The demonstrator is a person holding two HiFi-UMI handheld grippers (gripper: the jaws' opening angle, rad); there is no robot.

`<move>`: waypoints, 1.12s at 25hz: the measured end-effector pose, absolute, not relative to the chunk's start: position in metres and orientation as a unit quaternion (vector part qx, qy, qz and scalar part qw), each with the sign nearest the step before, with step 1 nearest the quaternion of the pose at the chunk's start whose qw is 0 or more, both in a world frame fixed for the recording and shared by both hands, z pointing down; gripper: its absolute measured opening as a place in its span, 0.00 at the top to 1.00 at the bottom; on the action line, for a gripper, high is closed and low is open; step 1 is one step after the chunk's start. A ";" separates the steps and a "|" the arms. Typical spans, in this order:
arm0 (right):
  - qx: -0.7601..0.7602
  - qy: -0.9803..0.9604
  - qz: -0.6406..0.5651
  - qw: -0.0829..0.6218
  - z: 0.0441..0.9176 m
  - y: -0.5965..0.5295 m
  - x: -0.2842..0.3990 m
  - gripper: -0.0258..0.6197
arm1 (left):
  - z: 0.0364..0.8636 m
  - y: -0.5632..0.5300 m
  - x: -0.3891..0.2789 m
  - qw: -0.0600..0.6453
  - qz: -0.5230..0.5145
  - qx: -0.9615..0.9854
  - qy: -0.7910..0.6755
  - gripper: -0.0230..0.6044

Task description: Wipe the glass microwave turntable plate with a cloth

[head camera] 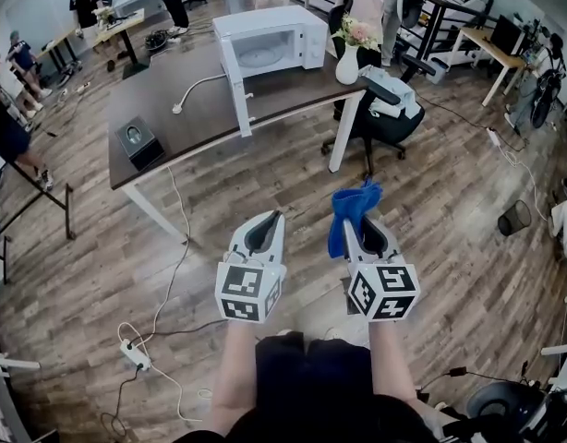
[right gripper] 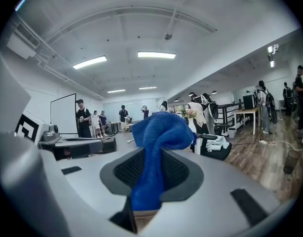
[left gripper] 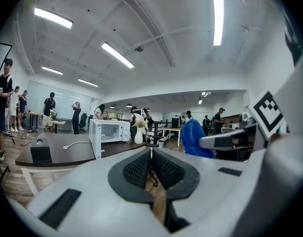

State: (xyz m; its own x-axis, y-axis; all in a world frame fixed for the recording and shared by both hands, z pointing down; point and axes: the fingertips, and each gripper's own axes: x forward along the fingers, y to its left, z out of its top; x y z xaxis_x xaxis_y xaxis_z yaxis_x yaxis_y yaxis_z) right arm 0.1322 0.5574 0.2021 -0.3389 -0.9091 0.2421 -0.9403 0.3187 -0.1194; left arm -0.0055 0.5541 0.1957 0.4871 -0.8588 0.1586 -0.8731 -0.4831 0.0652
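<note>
cloth point(right gripper: 159, 132): blue, soft napped fabric, matt
fingers point(left gripper: 137, 170): black pads, fine ribbed texture, matt
worktop point(head camera: 210, 116): dark brown, smooth, matt
floor point(head camera: 265, 192): wood planks, low sheen
microwave point(head camera: 265, 19): white, smooth casing
vase point(head camera: 347, 65): white, glossy

The plate point(head camera: 259, 57) is a clear round glass disc lying flat inside the microwave point(head camera: 285, 24), whose door stands open. The cloth point(head camera: 350, 212) is blue and bunched, pinched between the jaws of the right gripper point(head camera: 362, 224), well apart from the microwave.
</note>
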 end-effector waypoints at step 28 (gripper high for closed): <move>0.555 -0.814 0.154 0.077 0.234 0.436 0.120 0.82 | 0.226 0.433 -0.020 0.086 0.073 0.849 -0.515 0.94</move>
State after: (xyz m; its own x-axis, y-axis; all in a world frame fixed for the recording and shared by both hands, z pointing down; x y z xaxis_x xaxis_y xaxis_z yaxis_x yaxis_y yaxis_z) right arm 0.1200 0.4360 0.2336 -0.3713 -0.8801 0.2961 -0.9274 0.3356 -0.1654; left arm -0.0202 0.4327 0.2264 0.4579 -0.8631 0.2131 -0.8883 -0.4537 0.0714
